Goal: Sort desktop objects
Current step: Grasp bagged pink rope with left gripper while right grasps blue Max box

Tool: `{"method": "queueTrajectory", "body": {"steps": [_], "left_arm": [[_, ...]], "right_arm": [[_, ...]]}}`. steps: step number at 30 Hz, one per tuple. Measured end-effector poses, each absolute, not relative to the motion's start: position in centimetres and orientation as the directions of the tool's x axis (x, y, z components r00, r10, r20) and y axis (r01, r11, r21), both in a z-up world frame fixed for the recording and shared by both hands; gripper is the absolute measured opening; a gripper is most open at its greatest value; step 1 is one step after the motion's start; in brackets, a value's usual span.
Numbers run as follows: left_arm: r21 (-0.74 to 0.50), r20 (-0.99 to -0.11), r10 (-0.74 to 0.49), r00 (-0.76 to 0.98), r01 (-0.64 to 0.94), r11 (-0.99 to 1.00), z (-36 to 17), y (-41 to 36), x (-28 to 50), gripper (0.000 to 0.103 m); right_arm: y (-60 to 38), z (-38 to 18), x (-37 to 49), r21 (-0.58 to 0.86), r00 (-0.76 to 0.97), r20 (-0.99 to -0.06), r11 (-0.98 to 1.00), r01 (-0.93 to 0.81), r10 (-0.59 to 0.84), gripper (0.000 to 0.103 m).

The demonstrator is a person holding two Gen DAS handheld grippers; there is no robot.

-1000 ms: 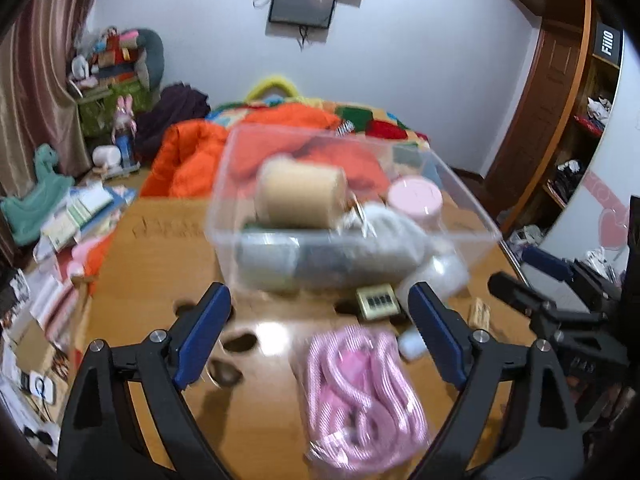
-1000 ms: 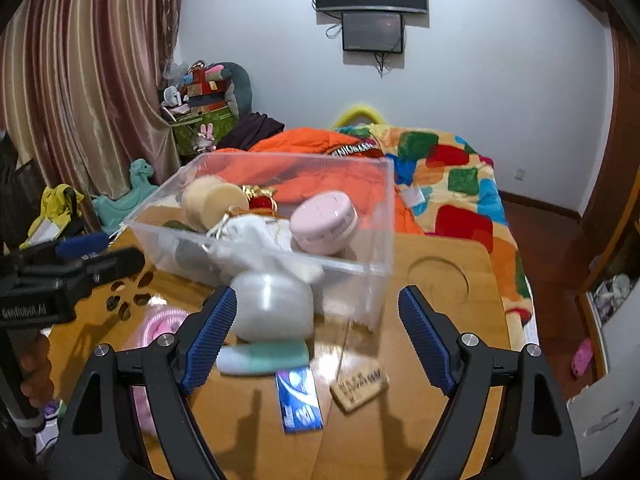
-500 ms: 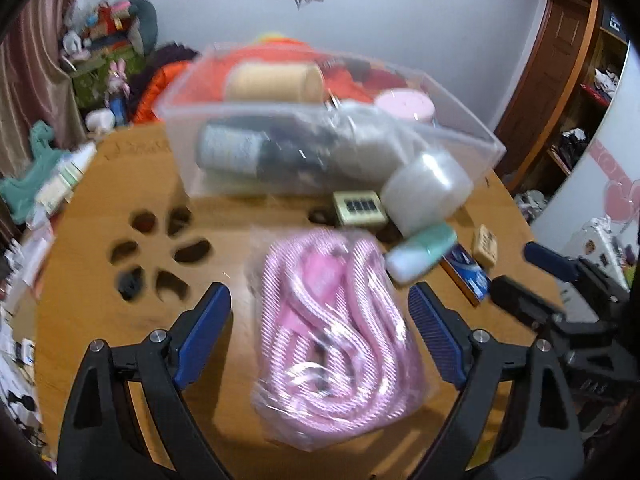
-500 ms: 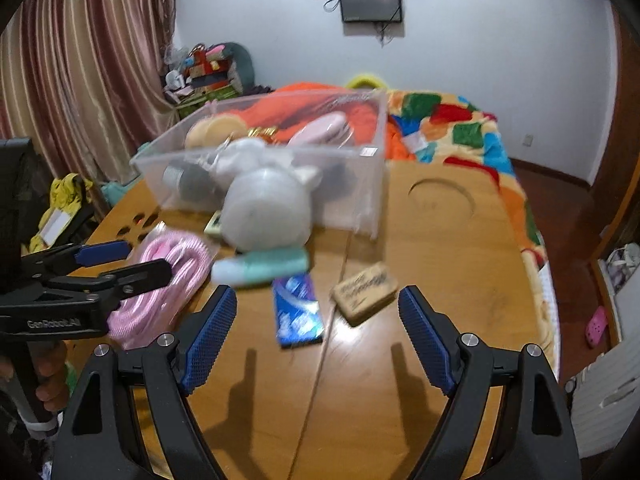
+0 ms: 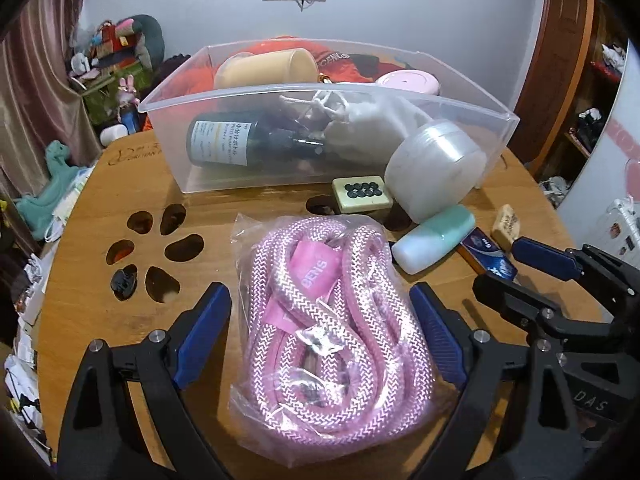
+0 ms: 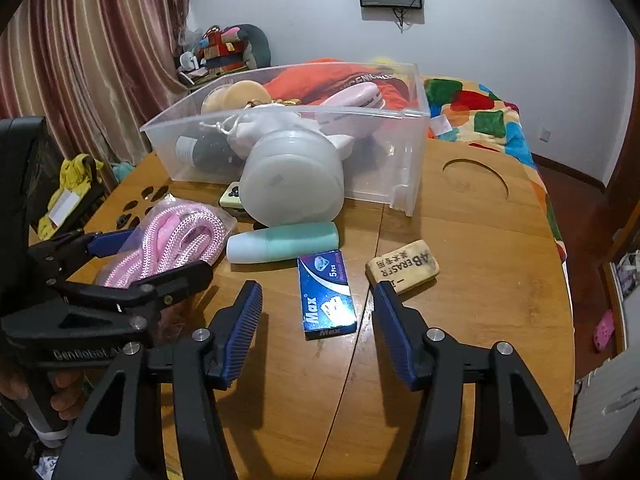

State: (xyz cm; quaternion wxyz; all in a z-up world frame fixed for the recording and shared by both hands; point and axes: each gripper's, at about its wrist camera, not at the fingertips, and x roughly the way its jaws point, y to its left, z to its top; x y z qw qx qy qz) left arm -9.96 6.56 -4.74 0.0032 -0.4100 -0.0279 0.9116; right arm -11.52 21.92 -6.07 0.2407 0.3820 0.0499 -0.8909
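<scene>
Through the left wrist camera we see our left gripper [image 5: 320, 336] spread wide over a bagged pink rope [image 5: 332, 320] lying on the wooden table [image 5: 120, 184]. The bag sits between the blue pads [image 5: 204, 332], which stand clear of it on both sides, so nothing is gripped. Behind the rope, toward the table's far edge, stands a clear plastic bin [image 5: 280, 160] holding a dark bottle [image 5: 236, 144], a white drawstring pouch [image 5: 360, 120], a tan cylinder [image 5: 264, 68] and a pink round case [image 5: 408, 80]. A white jar [image 5: 432, 172] leans against the bin's near wall, with a small cream tile [image 5: 362, 194] just beside it. A mint tube [image 5: 434, 240] lies to the right of the rope, and the right gripper [image 5: 544, 276] comes in from the table's right edge.

Through the right wrist camera we see our right gripper [image 6: 318, 328] with its jaws closing around a blue card pack [image 6: 326, 294] that lies flat on the table [image 6: 480, 240]. The pack's near end sits between the pads [image 6: 244, 328], which do not touch it. An eraser [image 6: 402, 266] lies just right of the pack, near the right pad's tip. The mint tube [image 6: 282, 242] lies just beyond the pack, in front of the white jar [image 6: 292, 184] and the bin [image 6: 400, 152]. On the left, the left gripper [image 6: 128, 258] straddles the pink rope [image 6: 176, 240].
</scene>
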Motion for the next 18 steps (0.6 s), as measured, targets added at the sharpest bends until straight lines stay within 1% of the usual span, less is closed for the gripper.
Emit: {"method": "queueTrajectory", "body": {"steps": [1,2,4,5,9,13,16,18], "left_arm": [[-0.048,-0.744,0.023,-0.668,0.020,-0.999,-4.8,6.6,-9.9,0.091],[-0.041,-0.740,0.018,-0.672,0.019,-0.999,-4.8,6.7,-9.8,0.090],[-0.023,-0.734,0.010,-0.679,0.010,-1.000,-4.8,6.9,-9.7,0.084],[-0.007,-0.730,0.002,-0.683,0.005,-1.000,-4.8,7.1,-9.6,0.077],[0.015,-0.718,-0.028,-0.696,0.024,-1.000,-4.9,7.1,-9.6,0.071],[0.020,-0.713,-0.045,-0.700,0.043,-0.999,-4.8,6.7,-9.6,0.069],[0.008,-0.704,-0.032,-0.710,0.036,-0.999,-4.6,6.5,-9.3,0.066],[-0.005,-0.698,-0.019,-0.716,0.031,-0.999,-4.2,6.2,-8.9,0.065]], "right_arm": [[21.8,-6.2,-11.6,0.093,-0.588,-0.707,-0.877,0.472,-0.392,0.046],[21.8,-6.4,-11.6,0.099,-0.582,-0.710,-0.875,0.475,-0.396,0.044],[21.7,-6.5,-11.6,0.085,-0.592,-0.706,-0.877,0.474,-0.389,0.040],[21.6,-6.5,-11.6,0.080,-0.593,-0.706,-0.876,0.476,-0.387,0.039],[21.4,-6.5,-11.6,0.053,-0.603,-0.702,-0.872,0.486,-0.379,0.026],[21.5,-6.5,-11.6,0.073,-0.599,-0.702,-0.875,0.478,-0.386,0.025],[22.5,-6.2,-11.8,0.197,-0.563,-0.685,-0.862,0.467,-0.462,0.025],[22.9,-5.9,-11.7,0.222,-0.566,-0.675,-0.861,0.457,-0.474,0.025]]}}
